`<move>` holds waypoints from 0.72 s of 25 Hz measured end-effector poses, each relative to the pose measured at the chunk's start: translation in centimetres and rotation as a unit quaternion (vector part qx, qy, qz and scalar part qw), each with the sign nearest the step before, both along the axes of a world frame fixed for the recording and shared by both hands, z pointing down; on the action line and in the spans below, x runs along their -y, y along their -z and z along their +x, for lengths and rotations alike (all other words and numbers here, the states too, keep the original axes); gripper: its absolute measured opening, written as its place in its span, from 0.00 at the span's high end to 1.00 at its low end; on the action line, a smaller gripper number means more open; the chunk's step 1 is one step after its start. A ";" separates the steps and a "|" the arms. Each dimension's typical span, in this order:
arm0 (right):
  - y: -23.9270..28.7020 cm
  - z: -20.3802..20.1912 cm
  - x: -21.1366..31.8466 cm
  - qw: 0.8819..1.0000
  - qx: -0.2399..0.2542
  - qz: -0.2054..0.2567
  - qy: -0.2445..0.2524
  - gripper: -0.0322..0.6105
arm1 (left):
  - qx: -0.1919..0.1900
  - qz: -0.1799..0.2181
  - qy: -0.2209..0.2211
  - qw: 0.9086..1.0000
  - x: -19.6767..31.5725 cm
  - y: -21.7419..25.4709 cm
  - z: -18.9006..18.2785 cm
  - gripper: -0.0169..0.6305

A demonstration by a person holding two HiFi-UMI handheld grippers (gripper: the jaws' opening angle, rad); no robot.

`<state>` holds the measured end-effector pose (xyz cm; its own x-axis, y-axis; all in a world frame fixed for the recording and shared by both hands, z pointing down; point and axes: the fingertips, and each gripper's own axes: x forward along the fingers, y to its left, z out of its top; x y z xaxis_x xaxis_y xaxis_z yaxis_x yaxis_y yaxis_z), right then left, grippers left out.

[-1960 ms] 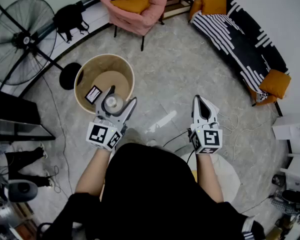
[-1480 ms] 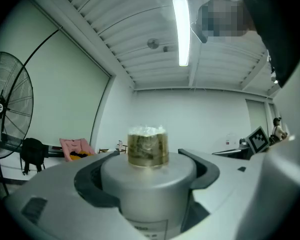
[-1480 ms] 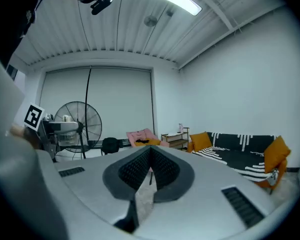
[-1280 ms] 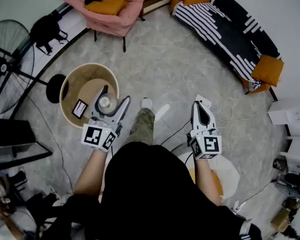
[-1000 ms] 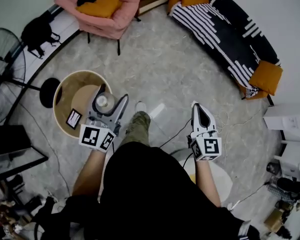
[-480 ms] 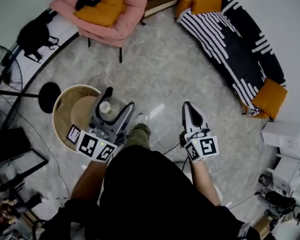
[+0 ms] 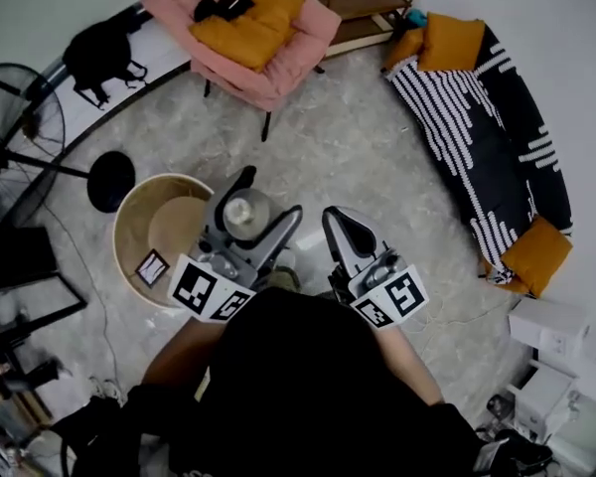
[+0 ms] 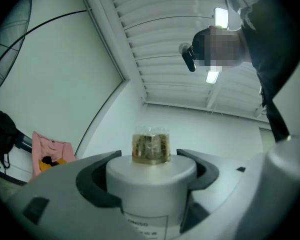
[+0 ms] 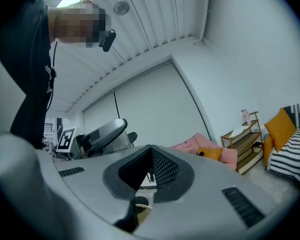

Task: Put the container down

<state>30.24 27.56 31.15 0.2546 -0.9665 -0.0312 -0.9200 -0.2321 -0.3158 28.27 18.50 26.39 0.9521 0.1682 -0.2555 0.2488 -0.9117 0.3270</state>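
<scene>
The container point(image 7: 246, 212) is a white cylinder with a clear cap holding something amber. It stands upright between the jaws of my left gripper point(image 7: 262, 203), level with the right rim of the round wooden tub table point(image 7: 129, 222) below. In the left gripper view both dark pads press on the container point(image 8: 151, 184) at its sides, and its cap point(image 8: 151, 146) sticks up above the left gripper point(image 8: 151, 168). My right gripper point(image 7: 336, 223) is held close beside it, on the right. In the right gripper view the right gripper point(image 9: 149, 156) has its jaws together with nothing between them.
A marker card point(image 7: 152, 266) lies in the tub table. A standing fan point(image 7: 20, 132) is at the left. A pink chair point(image 7: 263, 28) with an orange cushion stands at the back, a wooden shelf point(image 7: 363, 3) beside it. A striped sofa point(image 7: 482, 137) runs along the right.
The head view has swung round. My right gripper has come left, close to the left one. The left gripper still holds the container by the tub table's right rim.
</scene>
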 end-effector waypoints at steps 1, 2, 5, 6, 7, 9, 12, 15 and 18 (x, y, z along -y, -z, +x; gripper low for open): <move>0.1 0.1 0.7 1.000 -0.006 -0.003 0.008 0.92 | -0.001 0.002 0.010 1.000 0.7 0.1 -0.2 0.43; 0.2 0.2 1.3 1.000 -0.010 -0.005 0.014 0.92 | -0.001 0.004 0.021 1.000 1.3 0.2 -0.5 0.43; 0.7 0.8 3.8 0.999 -0.027 -0.014 0.031 0.92 | 0.000 0.014 0.060 0.998 3.4 0.4 -1.5 0.43; 0.9 1.2 4.9 0.999 -0.033 -0.018 0.039 0.92 | 0.000 0.015 0.076 0.997 4.3 0.5 -1.8 0.43; 1.0 1.5 6.0 0.998 -0.036 -0.021 0.049 0.92 | 0.001 0.015 0.094 0.995 5.3 0.5 -2.3 0.43; 1.2 1.8 8.4 0.996 -0.037 -0.018 0.078 0.92 | 0.003 0.014 0.134 0.991 7.4 0.4 -3.4 0.43; 1.5 1.2 12.3 0.990 -0.044 -0.001 0.137 0.92 | 0.011 0.015 0.197 0.980 10.5 -0.2 -5.5 0.43; 0.9 0.9 16.8 0.979 -0.053 0.004 0.196 0.92 | 0.023 0.014 0.268 0.963 13.9 -1.1 -7.2 0.43; 0.2 1.2 21.7 0.965 -0.055 0.006 0.256 0.92 | 0.031 0.008 0.340 0.940 17.1 -1.7 -8.1 0.43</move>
